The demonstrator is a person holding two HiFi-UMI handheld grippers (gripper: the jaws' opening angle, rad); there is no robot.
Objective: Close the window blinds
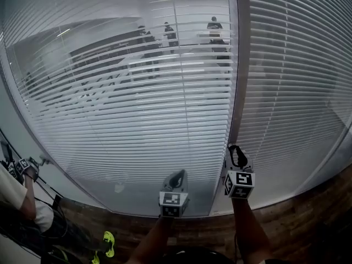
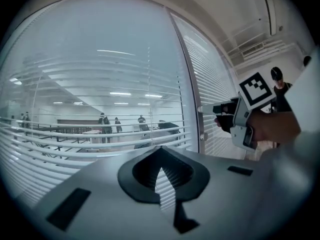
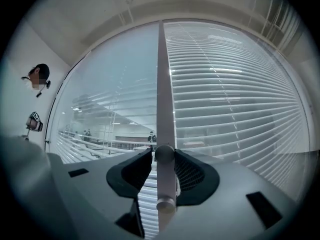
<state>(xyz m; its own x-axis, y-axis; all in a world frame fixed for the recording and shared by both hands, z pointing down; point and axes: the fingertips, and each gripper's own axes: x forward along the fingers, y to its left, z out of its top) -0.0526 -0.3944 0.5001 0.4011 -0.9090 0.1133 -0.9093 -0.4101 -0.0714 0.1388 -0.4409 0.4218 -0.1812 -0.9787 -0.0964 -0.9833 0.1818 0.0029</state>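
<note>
Two white slatted blinds hang behind a curved glass wall. The left blind (image 1: 137,109) has its slats turned flat, so the office beyond shows through. The right blind (image 1: 297,81) looks more closed. Between them runs a grey upright frame post (image 1: 235,65). My right gripper (image 1: 237,155) is raised against this post. A thin white tilt wand (image 3: 166,184) lies between its jaws, which stand apart around it; right gripper (image 3: 164,156) is open. My left gripper (image 1: 177,176) hangs lower, in front of the left blind, shut and holding nothing (image 2: 160,156).
A person (image 1: 22,202) stands close at the lower left, with yellow-green shoes (image 1: 109,242) on the dark wood-look floor (image 1: 308,213). Several people (image 1: 168,34) stand far off inside the office behind the glass. The glass wall curves round on both sides.
</note>
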